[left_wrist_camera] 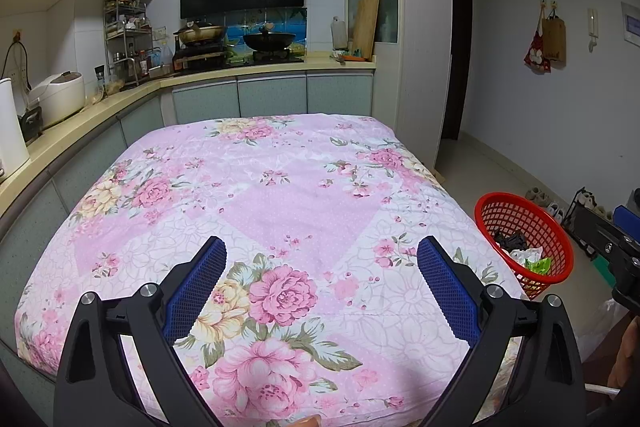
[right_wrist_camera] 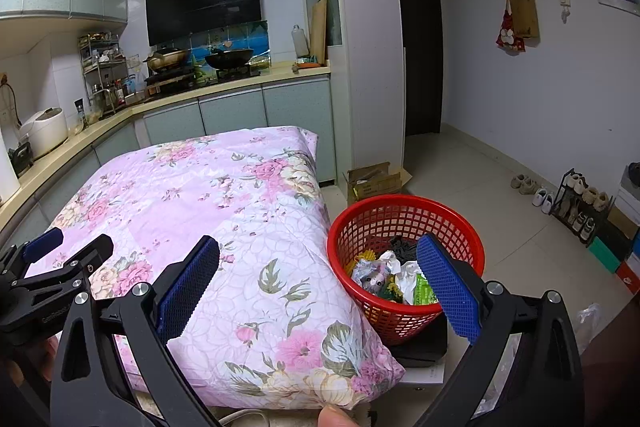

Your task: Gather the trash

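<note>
A red mesh basket (right_wrist_camera: 404,227) stands to the right of the table covered by a pink floral quilt (right_wrist_camera: 208,211). It holds several pieces of trash (right_wrist_camera: 394,277): crumpled white paper, green and yellow wrappers, something black. The basket also shows in the left wrist view (left_wrist_camera: 520,223). My left gripper (left_wrist_camera: 322,255) is open and empty over the near part of the quilt (left_wrist_camera: 280,211). My right gripper (right_wrist_camera: 318,255) is open and empty, over the quilt's right edge and the basket. The left gripper also shows at the left of the right wrist view (right_wrist_camera: 68,247). No trash shows on the quilt.
Kitchen counter (left_wrist_camera: 80,115) runs along the left and back with a rice cooker (left_wrist_camera: 60,95), stove and pans (left_wrist_camera: 268,41). A cardboard box (right_wrist_camera: 374,181) sits on the floor behind the basket. A shoe rack (right_wrist_camera: 580,203) stands by the right wall.
</note>
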A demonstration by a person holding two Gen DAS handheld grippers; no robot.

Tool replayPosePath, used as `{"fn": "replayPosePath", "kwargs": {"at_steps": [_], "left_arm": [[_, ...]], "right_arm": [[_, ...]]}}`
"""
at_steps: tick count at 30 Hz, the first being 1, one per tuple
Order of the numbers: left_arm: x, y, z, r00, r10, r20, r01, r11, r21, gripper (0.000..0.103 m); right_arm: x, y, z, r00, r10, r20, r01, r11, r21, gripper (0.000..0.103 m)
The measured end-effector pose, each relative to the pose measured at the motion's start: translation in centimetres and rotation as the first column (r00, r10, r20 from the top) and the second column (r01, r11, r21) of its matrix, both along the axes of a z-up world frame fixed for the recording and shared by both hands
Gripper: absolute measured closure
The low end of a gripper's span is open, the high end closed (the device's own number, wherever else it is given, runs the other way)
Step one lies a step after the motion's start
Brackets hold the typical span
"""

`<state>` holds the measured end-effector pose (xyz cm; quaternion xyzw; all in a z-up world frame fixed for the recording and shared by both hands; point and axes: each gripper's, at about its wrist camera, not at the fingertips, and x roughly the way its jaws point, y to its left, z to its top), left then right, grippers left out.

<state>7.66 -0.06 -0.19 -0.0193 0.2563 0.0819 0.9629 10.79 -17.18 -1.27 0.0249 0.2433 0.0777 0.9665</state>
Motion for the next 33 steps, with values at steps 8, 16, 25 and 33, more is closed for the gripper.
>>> {"fn": "replayPosePath", "kwargs": {"at_steps": [8,16,25,33], "left_arm": [[0.00,-0.02,-0.01,1.000,0.000,0.000,0.000,1.000,0.001,0.010],[0.12,-0.15,-0.10,1.000,-0.002,-0.001,0.002,1.000,0.001,0.010],[0.12,-0.18,-0.08,1.000,0.000,0.000,0.000,1.000,0.001,0.010],[0.06,-0.11,-0.03,1.000,-0.001,-0.001,0.001,1.000,0.000,0.010]], "right_arm": [[-0.02,0.06,-0.03,1.000,0.000,-0.002,0.000,1.000,-0.002,0.007],[-0.02,0.08,-0.01,1.000,0.000,-0.001,0.000,1.000,-0.003,0.007],[-0.08,0.08,-0.05,1.000,-0.001,0.000,0.001,1.000,-0.001,0.007],[-0.04,0.24,-0.16,1.000,-0.001,0.000,0.001,1.000,-0.002,0.007]]}}
